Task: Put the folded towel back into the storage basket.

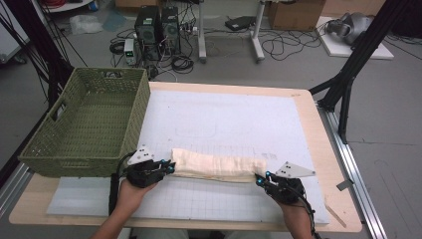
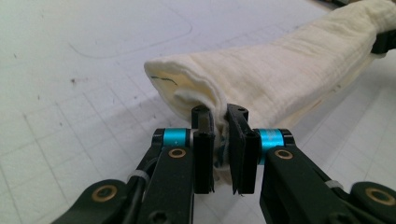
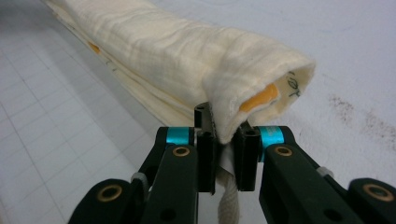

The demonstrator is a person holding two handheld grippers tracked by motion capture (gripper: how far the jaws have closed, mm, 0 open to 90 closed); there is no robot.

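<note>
As pinched: rolled cloth (image 1: 217, 166) between left gripper (image 1: 170, 167), right gripper (image 1: 260, 180).

The cream folded muslin cloth (image 2: 280, 74) runs out past the top right corner of the left gripper view, so its far end is cut off there. Where the left gripper (image 2: 219, 119) pinches it, the cloth's near corner is hidden between the jaws. In the right gripper view the cloth (image 3: 163, 51) leaves by the top left edge, and the orange and dark markings inside its open fold are too cramped to read. Beyond the olive-green woven basket (image 1: 119, 127), the floor clutter is too small to make out.
</note>
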